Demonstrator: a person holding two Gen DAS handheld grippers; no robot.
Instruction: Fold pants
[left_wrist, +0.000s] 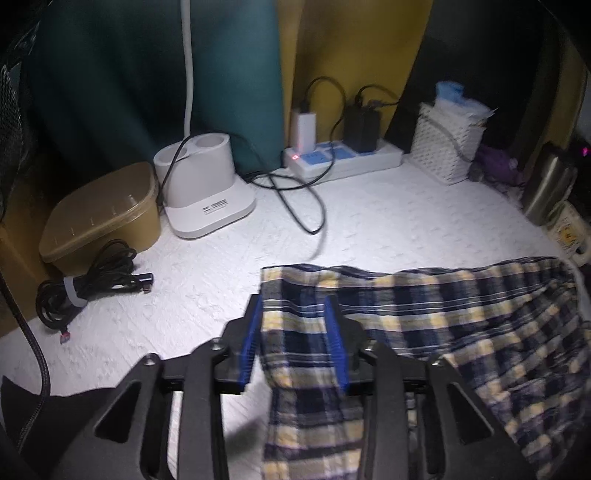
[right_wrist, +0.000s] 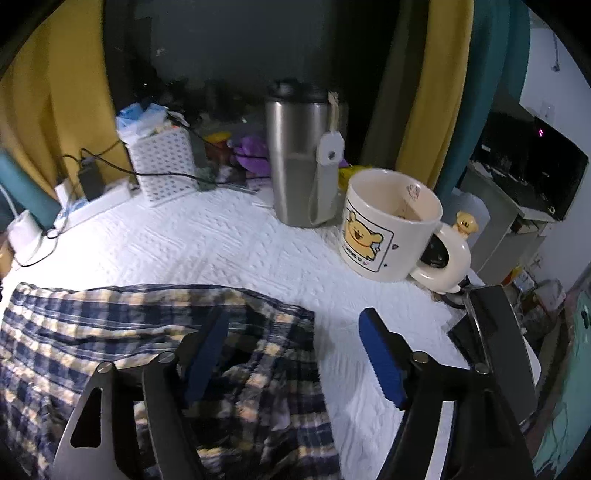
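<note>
Both grippers, left (left_wrist: 299, 339) and right (right_wrist: 295, 354), gape empty over plaid pants (left_wrist: 424, 317); regrip edges evenly, fold square.

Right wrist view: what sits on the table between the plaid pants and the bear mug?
Nothing: in the right wrist view only bare white table cover separates the plaid pants from the bear mug.

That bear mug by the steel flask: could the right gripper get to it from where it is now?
Probably yes. The right gripper stands open above the plaid pants, and only bare white tabletop lies between it and the bear mug.
</note>
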